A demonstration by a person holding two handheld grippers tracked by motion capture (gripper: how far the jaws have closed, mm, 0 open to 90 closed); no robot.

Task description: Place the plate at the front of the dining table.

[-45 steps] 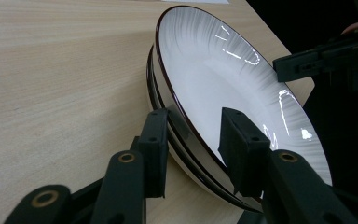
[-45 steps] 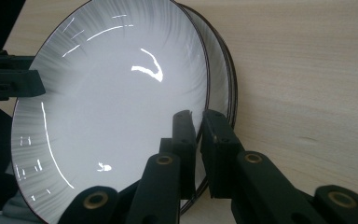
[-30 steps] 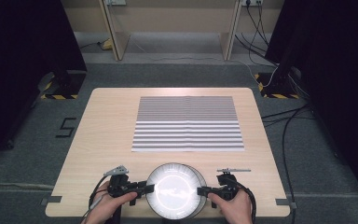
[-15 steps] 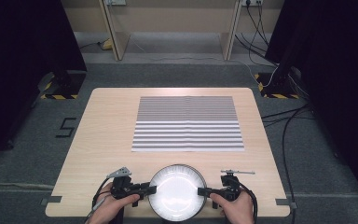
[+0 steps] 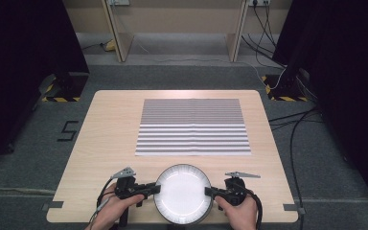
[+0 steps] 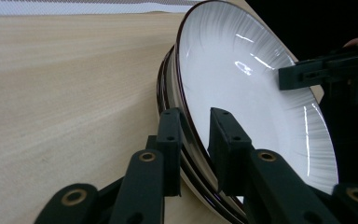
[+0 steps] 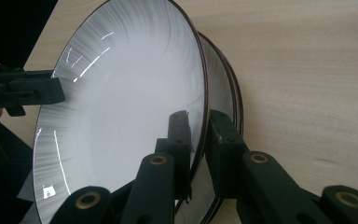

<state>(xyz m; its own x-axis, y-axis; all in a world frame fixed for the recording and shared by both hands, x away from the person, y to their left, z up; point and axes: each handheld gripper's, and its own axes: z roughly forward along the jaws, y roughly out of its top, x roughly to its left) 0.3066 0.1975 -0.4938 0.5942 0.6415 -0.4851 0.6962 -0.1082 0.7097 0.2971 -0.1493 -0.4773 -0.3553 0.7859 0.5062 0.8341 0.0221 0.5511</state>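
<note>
1. Left gripper [image 5: 149, 188] sits at the plate's 9 o'clock in the high view; its jaws have just been closing, with the top plate's rim between them.
2. In the left gripper view [image 6: 196, 140] the two black jaws straddle the rim of the top plate [image 6: 247, 88]; the pads look pressed on it, so clamped on the rim.
3. Right gripper [image 5: 212, 192] sits at the plate's 3 o'clock in the high view; its jaws have also just been closing, rim between them.
4. In the right gripper view [image 7: 196, 140] the jaws pinch the rim of the top plate [image 7: 130, 107] from both faces, so clamped too.
5. Each gripper's far counterpart shows as a black bar at the opposite rim in the gripper views.
6. Left hand [image 5: 117, 211] and right hand [image 5: 242, 213] come in from 6 o'clock and hold the grippers.
7. Top plate [image 5: 182, 191]: white, dark rim, radial streaks, at the table's near edge, centre.
8. Lower plates [image 6: 165, 77] lie stacked under it, edges showing beside the top rim; exact count is hard to tell.
9. Striped mat [image 5: 193, 126] lies flat at the plate's 12 o'clock, apart from it, mid-table.
10. Wooden table [image 5: 110, 139] bears everything; grey floor around it.
11. Cables [image 5: 292, 124] run over the floor at the table's 3 o'clock.
</note>
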